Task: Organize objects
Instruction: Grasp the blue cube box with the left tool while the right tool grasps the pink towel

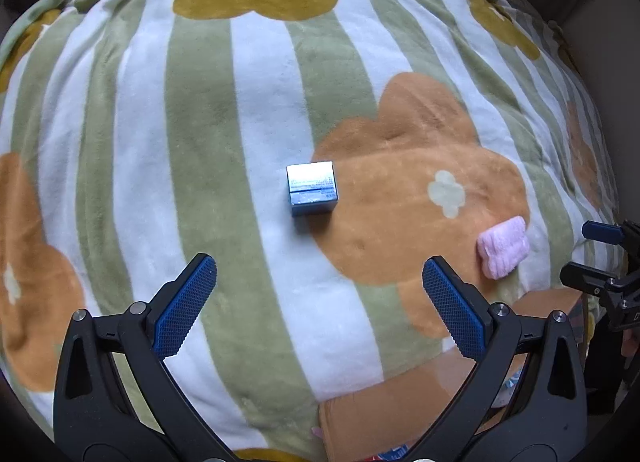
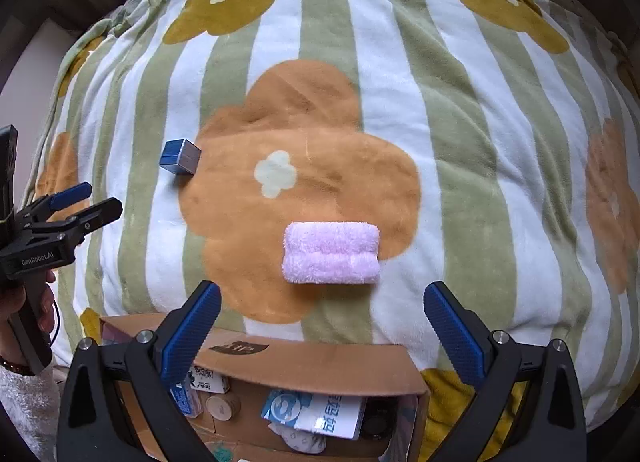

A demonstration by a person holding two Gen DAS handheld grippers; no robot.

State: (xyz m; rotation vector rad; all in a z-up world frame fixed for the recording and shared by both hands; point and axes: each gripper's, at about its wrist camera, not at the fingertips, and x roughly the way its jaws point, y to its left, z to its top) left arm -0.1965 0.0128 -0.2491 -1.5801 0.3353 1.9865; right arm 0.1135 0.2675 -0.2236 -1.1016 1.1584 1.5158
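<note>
A small silver-blue box (image 1: 311, 188) lies on a striped flower blanket (image 1: 200, 122), straight ahead of my left gripper (image 1: 320, 294), which is open and empty. A folded pink towel (image 2: 331, 253) lies on an orange flower, just ahead of my right gripper (image 2: 322, 322), which is open and empty. The towel also shows in the left wrist view (image 1: 503, 247), with the right gripper (image 1: 592, 250) at the far right. The box (image 2: 180, 157) and the left gripper (image 2: 86, 202) show at the left of the right wrist view.
An open cardboard box (image 2: 320, 358) sits below the blanket's near edge, under my right gripper, holding several small items such as packets and round lids. Its flap shows in the left wrist view (image 1: 400, 402). The blanket (image 2: 480, 142) drops off at its sides.
</note>
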